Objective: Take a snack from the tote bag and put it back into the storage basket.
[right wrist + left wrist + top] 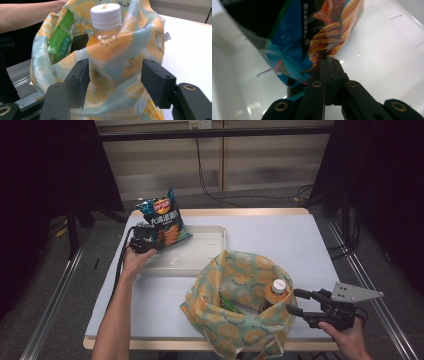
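My left gripper (152, 240) is shut on the lower edge of a blue chip bag (165, 220), which stands upright over the left end of a white tray (205, 257). In the left gripper view the closed jaws (329, 63) pinch the chip bag (294, 37) above the tray (387, 50). My right gripper (294, 304) stands open at the right side of a citrus-print fabric bag (235, 290). Its pads (83, 77) flank the fabric bag (115, 67) without visibly squeezing it. An orange drink bottle (105, 20) with a white cap and a green packet (61, 40) stand inside.
The table (300, 240) is covered by a white sheet, bare at the right and far side. The fabric bag sits near the front edge. Cables (210, 185) run across the floor behind the table, and dark curtains hang on both sides.
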Motion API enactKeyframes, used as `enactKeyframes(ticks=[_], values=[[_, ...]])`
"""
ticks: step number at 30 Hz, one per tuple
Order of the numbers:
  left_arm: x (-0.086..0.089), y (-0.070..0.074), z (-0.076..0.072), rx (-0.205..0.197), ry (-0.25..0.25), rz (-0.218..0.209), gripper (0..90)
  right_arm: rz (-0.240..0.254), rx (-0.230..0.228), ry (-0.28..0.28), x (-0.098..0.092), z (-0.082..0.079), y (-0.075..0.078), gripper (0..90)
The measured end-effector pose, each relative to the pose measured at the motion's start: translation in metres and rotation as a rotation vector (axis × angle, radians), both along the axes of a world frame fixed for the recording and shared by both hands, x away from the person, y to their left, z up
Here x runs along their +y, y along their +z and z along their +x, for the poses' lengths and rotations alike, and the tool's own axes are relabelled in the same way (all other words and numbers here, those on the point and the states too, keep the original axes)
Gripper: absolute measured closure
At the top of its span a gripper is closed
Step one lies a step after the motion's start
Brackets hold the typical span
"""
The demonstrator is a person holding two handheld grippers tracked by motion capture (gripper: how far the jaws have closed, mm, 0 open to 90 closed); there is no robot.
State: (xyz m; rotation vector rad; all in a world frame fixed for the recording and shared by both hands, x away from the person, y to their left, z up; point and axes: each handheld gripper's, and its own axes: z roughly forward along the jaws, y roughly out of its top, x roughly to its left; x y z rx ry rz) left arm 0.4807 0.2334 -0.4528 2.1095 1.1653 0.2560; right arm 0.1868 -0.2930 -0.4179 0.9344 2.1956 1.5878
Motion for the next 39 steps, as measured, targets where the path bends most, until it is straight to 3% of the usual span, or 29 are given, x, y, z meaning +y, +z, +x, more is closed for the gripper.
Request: enactKeyframes(ticks=[5, 13, 16, 17, 19, 22, 23, 24, 29, 31, 33, 35, 38, 39], values=[[0.006, 0.0, 0.0, 0.001, 0.008, -0.013, 90.0, -0.001, 0.003, -0.004, 0.0, 0.001, -0.001, 39.9], [0.018, -0.003, 0.004, 0.008, 0.068, -0.036, 88.0, -0.002, 0.001, -0.003, 0.0, 0.001, 0.0, 39.9], [0.021, -0.007, 0.005, 0.013, 0.108, -0.084, 87.3, -0.002, 0.004, -0.002, 0.0, 0.002, 0.0, 40.0], [0.02, -0.007, 0.005, 0.014, 0.09, -0.056, 86.8, 0.001, 0.006, -0.001, 0.0, 0.002, 0.0, 40.0], [0.018, -0.009, 0.004, 0.0, 0.097, -0.04, 85.3, 0.004, 0.005, 0.004, 0.001, 0.002, 0.0, 40.0], [0.019, -0.008, 0.004, -0.004, 0.1, -0.046, 83.9, 0.001, 0.0, 0.006, 0.001, 0.002, 0.0, 40.0], [0.019, -0.007, 0.003, -0.003, 0.092, -0.065, 83.1, 0.0, 0.002, 0.008, 0.001, 0.002, 0.0, 40.0], [0.019, -0.005, 0.002, -0.011, 0.074, -0.047, 82.0, 0.0, 0.002, 0.005, 0.001, 0.001, 0.0, 40.0], [0.021, 0.003, -0.006, -0.03, 0.06, -0.086, 79.3, 0.006, 0.007, 0.003, 0.0, 0.001, 0.001, 40.1], [0.018, 0.004, -0.014, -0.056, 0.058, -0.109, 74.7, 0.003, 0.006, 0.003, 0.001, 0.001, 0.001, 40.1], [0.014, 0.007, -0.02, -0.069, 0.049, -0.08, 69.7, 0.0, 0.004, 0.002, 0.001, 0.001, 0.0, 40.2], [0.011, 0.012, -0.028, -0.102, 0.038, -0.121, 66.0, 0.0, 0.007, 0.001, 0.001, 0.002, 0.0, 40.3], [0.008, 0.021, -0.042, -0.139, -0.008, -0.108, 59.6, -0.002, 0.0, 0.003, 0.001, 0.001, 0.001, 40.5], [0.008, 0.023, -0.046, -0.151, -0.015, -0.124, 56.0, -0.001, 0.0, 0.002, 0.002, 0.0, 0.002, 40.5]])
